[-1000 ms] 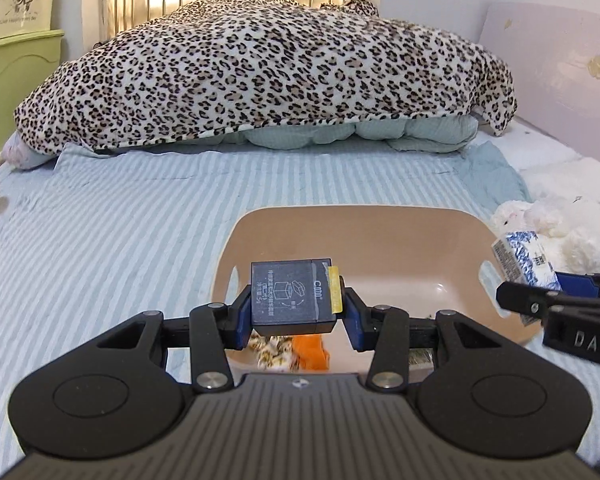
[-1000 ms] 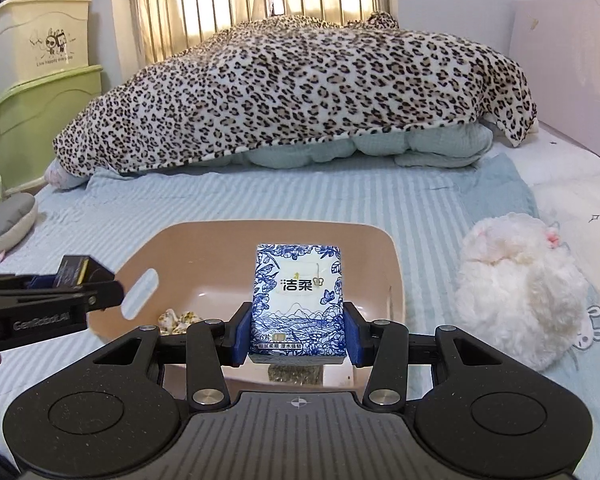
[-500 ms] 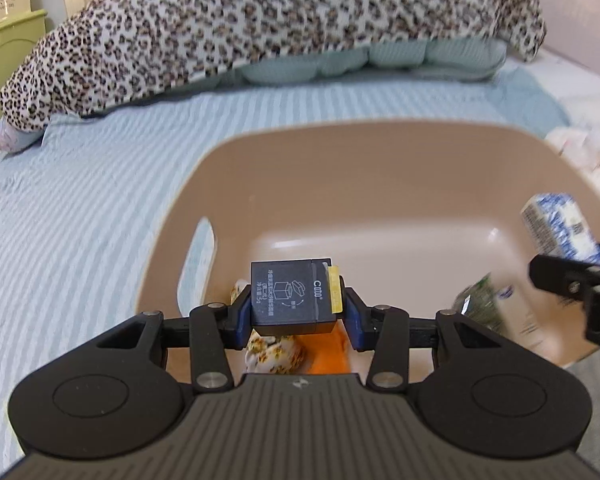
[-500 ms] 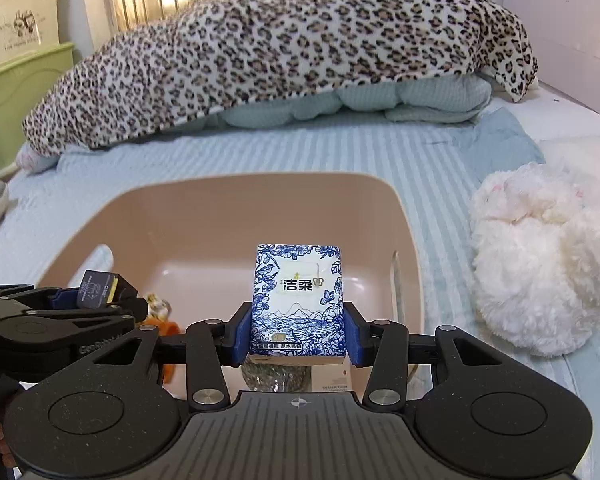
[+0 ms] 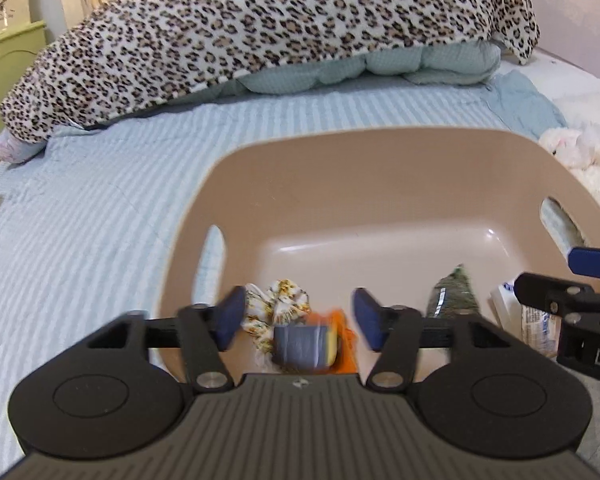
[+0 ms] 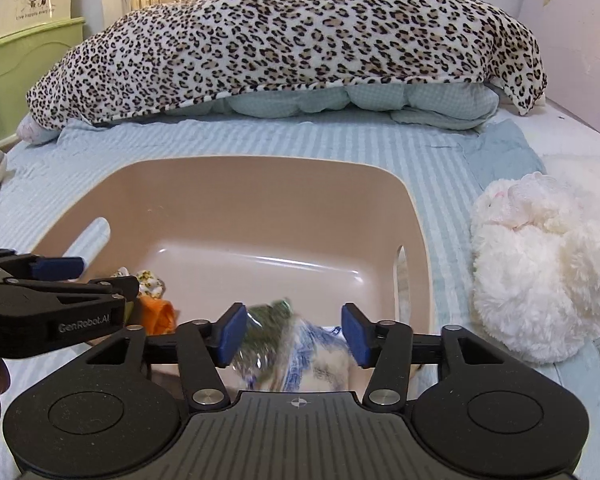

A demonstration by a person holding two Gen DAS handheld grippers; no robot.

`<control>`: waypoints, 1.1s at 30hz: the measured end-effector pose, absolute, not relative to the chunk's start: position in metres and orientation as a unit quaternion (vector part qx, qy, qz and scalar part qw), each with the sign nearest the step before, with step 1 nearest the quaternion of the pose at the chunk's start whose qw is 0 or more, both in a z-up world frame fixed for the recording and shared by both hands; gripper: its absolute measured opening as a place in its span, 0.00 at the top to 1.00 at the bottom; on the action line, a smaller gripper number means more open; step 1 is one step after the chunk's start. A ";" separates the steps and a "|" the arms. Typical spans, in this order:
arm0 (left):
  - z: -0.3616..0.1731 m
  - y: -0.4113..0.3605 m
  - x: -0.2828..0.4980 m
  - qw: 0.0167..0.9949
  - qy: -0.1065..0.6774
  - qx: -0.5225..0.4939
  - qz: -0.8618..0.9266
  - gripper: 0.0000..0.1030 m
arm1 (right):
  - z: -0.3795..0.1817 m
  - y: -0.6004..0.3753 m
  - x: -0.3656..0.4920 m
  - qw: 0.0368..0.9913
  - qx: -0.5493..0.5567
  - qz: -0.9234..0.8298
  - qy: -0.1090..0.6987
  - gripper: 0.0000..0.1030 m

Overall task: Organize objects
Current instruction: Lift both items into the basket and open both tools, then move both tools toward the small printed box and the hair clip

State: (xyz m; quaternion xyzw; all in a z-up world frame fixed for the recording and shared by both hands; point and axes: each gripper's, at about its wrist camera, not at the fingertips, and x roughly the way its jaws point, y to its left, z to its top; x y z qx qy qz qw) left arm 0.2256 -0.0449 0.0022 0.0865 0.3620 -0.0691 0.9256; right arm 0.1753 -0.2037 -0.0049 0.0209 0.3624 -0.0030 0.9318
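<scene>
Left gripper [image 5: 298,320]: jaws opening, pads clear of the blurred dark box [image 5: 304,344] between them, above the orange item [image 5: 346,340]. Right gripper [image 6: 294,334]: jaws opening, the blue-and-white tissue pack [image 6: 320,356] loose between. Both hang over the tan basin [image 6: 228,188]; leopard blanket [image 6: 300,40] beyond.

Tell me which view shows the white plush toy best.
The right wrist view: the white plush toy lies whole on the striped bedspread, just right of the tan basin. The left wrist view catches only a cropped part of the toy at its right edge, beyond the basin's far right corner.
</scene>
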 end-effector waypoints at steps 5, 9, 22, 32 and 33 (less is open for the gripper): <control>0.022 -0.038 0.211 0.929 0.353 0.084 -0.073 0.28 | 0.010 -0.204 0.160 0.937 0.033 0.000 0.348 0.24; 0.031 -0.031 0.196 0.929 0.349 0.093 -0.076 0.20 | 0.019 -0.202 0.147 0.939 0.038 0.005 0.342 0.19; 0.028 0.006 0.166 0.919 0.380 0.066 -0.078 0.12 | 0.010 -0.186 0.112 0.930 0.027 0.013 0.366 0.09; -0.015 0.015 0.167 0.897 0.427 0.089 -0.068 0.12 | -0.029 -0.174 0.115 0.908 0.022 0.013 0.418 0.09; -0.019 0.016 0.168 0.896 0.431 0.089 -0.067 0.12 | -0.033 -0.173 0.118 0.905 0.022 0.012 0.424 0.09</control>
